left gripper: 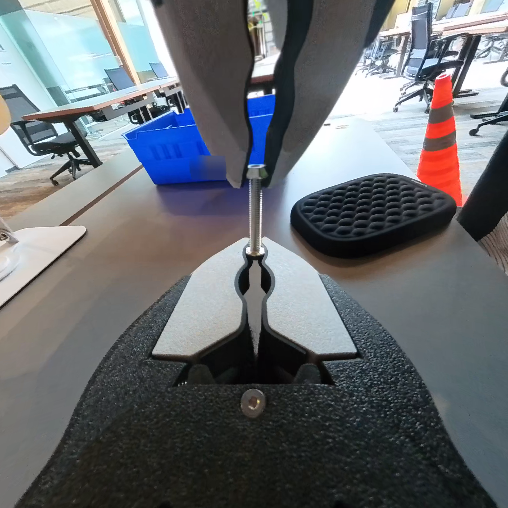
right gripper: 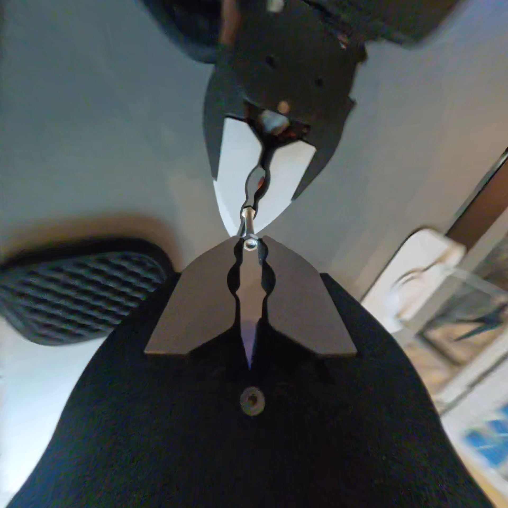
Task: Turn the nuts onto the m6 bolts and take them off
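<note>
A silver threaded bolt [left gripper: 255, 209] stands out from my left gripper [left gripper: 255, 247], which is shut on the bolt's head end in the groove at the fingertips. A silver hex nut [left gripper: 256, 171] sits on the bolt's far tip. My right gripper [left gripper: 254, 181] comes in from above and its fingertips close on that nut. In the right wrist view the nut [right gripper: 250, 243] is pinched between my right gripper's [right gripper: 249, 242] tips. The bolt [right gripper: 247, 224] runs on from it to the left gripper [right gripper: 248, 211]. Both are held above the grey table [left gripper: 137, 275].
A blue plastic bin [left gripper: 170, 154] stands on the table behind the bolt. A black honeycomb pad [left gripper: 371, 211] lies to the right and also shows in the right wrist view [right gripper: 77, 288]. An orange cone [left gripper: 439, 137] stands beyond it. A white base plate [left gripper: 35, 247] lies at the left. Left tips to right tips: about 5 cm.
</note>
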The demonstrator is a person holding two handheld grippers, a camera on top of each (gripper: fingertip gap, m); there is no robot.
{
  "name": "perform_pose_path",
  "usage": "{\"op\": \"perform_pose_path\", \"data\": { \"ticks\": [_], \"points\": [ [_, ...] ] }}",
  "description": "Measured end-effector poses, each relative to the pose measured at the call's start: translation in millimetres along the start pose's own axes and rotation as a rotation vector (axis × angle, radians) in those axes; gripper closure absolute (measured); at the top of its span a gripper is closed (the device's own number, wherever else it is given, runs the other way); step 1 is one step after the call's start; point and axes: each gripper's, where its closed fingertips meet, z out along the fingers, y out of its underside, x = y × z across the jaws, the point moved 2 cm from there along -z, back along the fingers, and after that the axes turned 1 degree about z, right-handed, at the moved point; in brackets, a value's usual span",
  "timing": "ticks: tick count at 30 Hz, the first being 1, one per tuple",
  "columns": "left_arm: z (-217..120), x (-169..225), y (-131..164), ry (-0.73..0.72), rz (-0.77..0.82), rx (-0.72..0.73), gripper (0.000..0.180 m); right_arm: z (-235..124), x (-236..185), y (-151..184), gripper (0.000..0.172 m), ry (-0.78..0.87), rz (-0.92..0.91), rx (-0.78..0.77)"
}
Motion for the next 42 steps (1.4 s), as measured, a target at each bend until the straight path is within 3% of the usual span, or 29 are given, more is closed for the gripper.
{"op": "perform_pose_path", "data": {
  "ticks": [4, 8, 11, 14, 17, 19, 26, 32, 36, 39, 42],
  "points": [
    [1.6, 0.6, 3.3, -0.004, 0.006, -0.022, 0.178, 3.6, -4.2, 4.9, 0.162, -0.134, 0.516, -0.023],
    [2.4, 3.1, 2.6, 0.004, 0.017, -0.022, 0.178, 2.7, -4.3, 3.2, 0.162, -0.216, 0.658, 0.043],
    [0.7, 1.1, 0.6, 0.007, 0.000, -0.007, 0.178, 1.9, -0.6, 7.3, 0.135, -0.186, 0.546, 0.038],
    [1.7, 4.9, 1.4, 0.038, -0.006, -0.010, 0.178, -5.2, 3.2, 7.2, 0.121, -0.109, 0.180, 0.058],
    [2.5, 9.1, 1.1, 0.067, -0.003, -0.008, 0.178, -13.1, -0.4, 6.0, 0.126, 0.013, -0.335, 0.056],
    [2.2, 9.9, 0.6, 0.075, -0.004, -0.004, 0.178, -12.1, -4.1, 6.0, 0.130, 0.051, -0.539, 0.042],
    [2.3, 11.6, 0.0, 0.091, -0.008, 0.002, 0.178, -5.4, -6.9, 0.7, 0.142, 0.048, -0.762, 0.016],
    [2.3, 12.8, -0.1, 0.102, -0.009, 0.003, 0.178, 1.0, -8.0, -2.2, 0.160, 0.057, -0.849, 0.013],
    [2.5, 13.3, -0.1, 0.103, -0.006, 0.003, 0.178, 0.9, -9.2, -2.2, 0.161, 0.041, -0.798, 0.025],
    [2.2, 10.6, -0.1, 0.078, -0.001, 0.003, 0.178, 1.0, -6.2, -2.9, 0.161, 0.041, -0.647, 0.016],
    [0.9, 6.7, -1.5, 0.051, -0.006, 0.009, 0.178, -0.1, -2.5, -3.6, 0.161, 0.010, -0.349, -0.002]
  ]
}}
